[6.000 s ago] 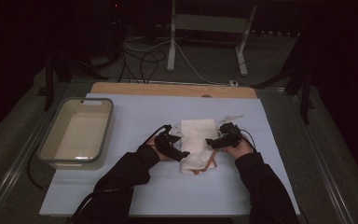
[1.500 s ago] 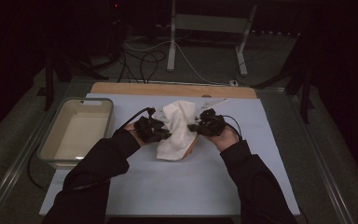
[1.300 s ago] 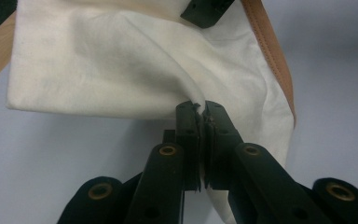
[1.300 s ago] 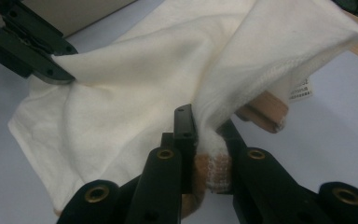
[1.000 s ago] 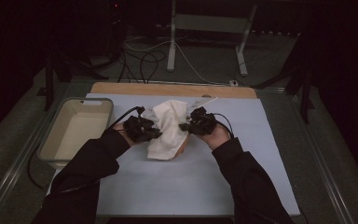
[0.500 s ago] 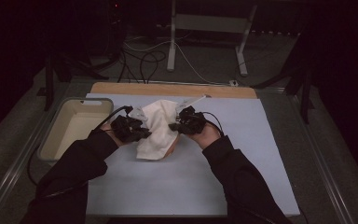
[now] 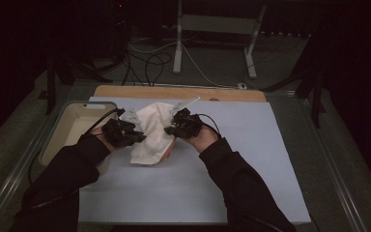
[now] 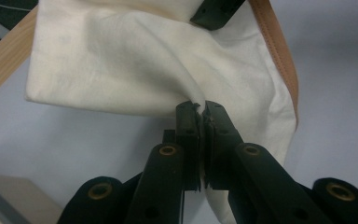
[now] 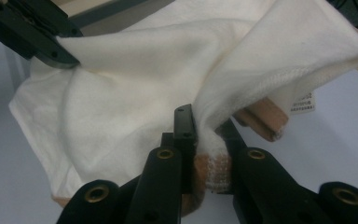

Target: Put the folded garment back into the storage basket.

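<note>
Leftward it goes — both grippers have carried the cream tote bag (image 7: 150,130) toward the beige tray (image 7: 72,126). Left gripper (image 8: 200,112) pinches a fabric fold; right gripper (image 9: 204,140) clamps the tan-strapped edge — bag bunched on the blue mat (image 7: 251,159).

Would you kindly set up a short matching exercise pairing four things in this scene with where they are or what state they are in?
Things:
1. white cloth bag
2. cream tray
3. left tool
4. wooden strip

Places or states:
A. along the far edge of the blue table top
B. held up between both tools
C. at the table's left edge, nothing in it
D. shut on a fold of fabric

Pairs: 1-B, 2-C, 3-D, 4-A
</note>
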Action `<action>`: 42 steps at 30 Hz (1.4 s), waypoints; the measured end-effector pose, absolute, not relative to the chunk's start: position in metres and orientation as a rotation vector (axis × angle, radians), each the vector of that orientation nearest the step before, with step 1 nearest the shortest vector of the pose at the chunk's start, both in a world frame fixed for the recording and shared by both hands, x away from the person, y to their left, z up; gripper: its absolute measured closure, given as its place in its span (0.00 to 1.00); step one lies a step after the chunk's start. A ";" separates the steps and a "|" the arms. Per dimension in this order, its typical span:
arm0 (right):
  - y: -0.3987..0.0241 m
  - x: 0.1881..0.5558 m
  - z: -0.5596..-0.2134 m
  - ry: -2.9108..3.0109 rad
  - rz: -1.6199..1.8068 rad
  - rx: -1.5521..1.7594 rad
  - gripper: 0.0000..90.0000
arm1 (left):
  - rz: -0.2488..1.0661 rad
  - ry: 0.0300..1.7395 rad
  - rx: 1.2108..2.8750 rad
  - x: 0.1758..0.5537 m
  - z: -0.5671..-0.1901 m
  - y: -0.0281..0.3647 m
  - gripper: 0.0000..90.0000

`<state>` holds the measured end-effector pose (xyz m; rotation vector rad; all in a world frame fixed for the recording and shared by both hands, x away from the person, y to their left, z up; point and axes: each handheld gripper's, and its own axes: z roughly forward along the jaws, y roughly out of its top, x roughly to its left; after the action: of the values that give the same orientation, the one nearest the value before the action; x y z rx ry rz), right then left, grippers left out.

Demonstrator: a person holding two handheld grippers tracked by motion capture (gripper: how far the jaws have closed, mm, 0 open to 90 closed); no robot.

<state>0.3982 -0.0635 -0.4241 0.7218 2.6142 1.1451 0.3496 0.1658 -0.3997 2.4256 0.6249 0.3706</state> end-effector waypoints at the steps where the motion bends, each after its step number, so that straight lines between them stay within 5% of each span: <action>1: -0.060 0.398 -0.423 2.616 1.149 0.720 0.93 | 0.373 0.628 2.427 0.349 -0.398 0.170 0.97; 42: 0.038 0.397 -0.398 2.670 1.201 0.569 0.93 | 0.433 0.818 2.388 0.334 -0.369 0.266 0.97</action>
<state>0.3970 0.0384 -0.3979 0.5693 2.6696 1.2012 0.3335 0.2658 -0.3691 2.3880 0.8176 0.4335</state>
